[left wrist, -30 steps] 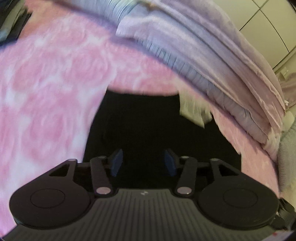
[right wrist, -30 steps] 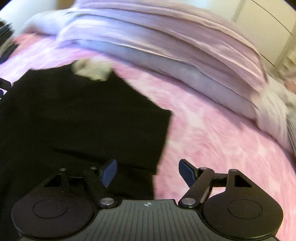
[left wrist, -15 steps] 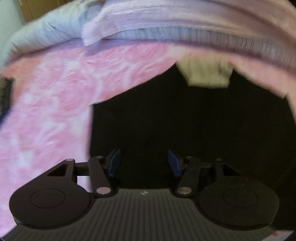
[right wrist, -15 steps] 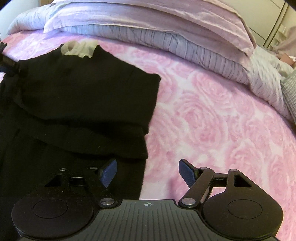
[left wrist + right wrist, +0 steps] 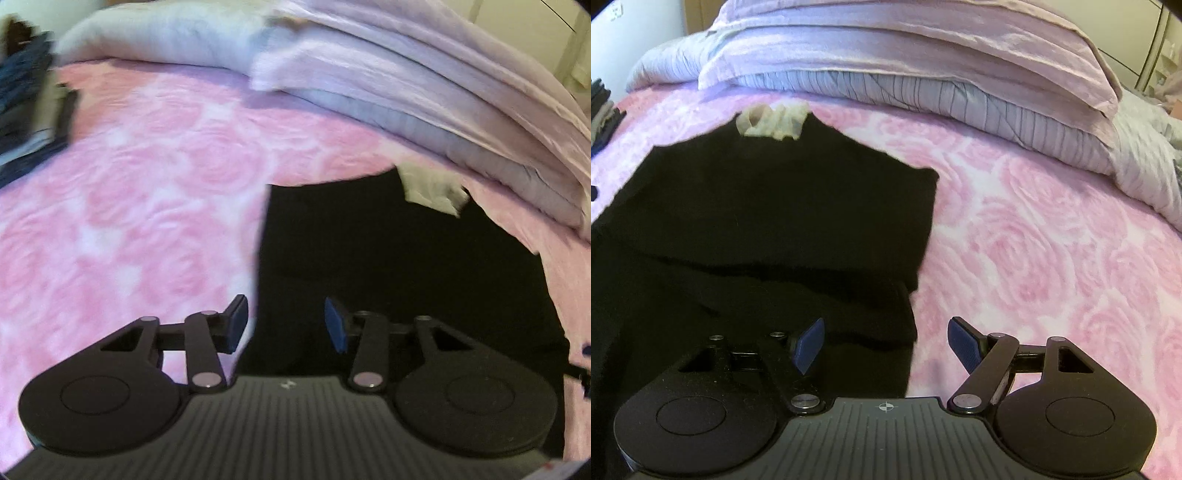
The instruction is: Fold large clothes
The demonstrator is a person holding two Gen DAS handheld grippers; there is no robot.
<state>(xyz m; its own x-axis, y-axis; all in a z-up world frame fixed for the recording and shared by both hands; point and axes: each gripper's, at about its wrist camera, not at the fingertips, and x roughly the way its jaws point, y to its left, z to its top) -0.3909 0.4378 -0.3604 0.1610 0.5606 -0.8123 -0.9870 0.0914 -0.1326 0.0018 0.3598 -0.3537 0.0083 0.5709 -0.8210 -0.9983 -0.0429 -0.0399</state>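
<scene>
The left hand-held gripper (image 5: pixel 286 323) is wide open and holds nothing. Its blue pads hang above the left side edge of a black garment (image 5: pixel 388 258); whether they touch the cloth cannot be told. The right hand-held gripper (image 5: pixel 886 345) is also wide open and empty. Its left pad sits over the black cloth and its right pad over the pink rose-patterned bedspread (image 5: pixel 1052 240), straddling the garment's right side edge.

The black garment (image 5: pixel 757 221) lies spread flat on the bed, partly folded, with one layer lying over another. Its long axis runs from the near edge of the bed toward the head of the bed. A pale cream collar (image 5: pixel 774 120) marks its far end, pointing at the lilac pillows (image 5: pixel 905 40) and the striped duvet (image 5: pixel 997 107) stacked there. A dark pile of folded clothes (image 5: pixel 26 96) sits near the bed's far left edge, well apart from the garment.
</scene>
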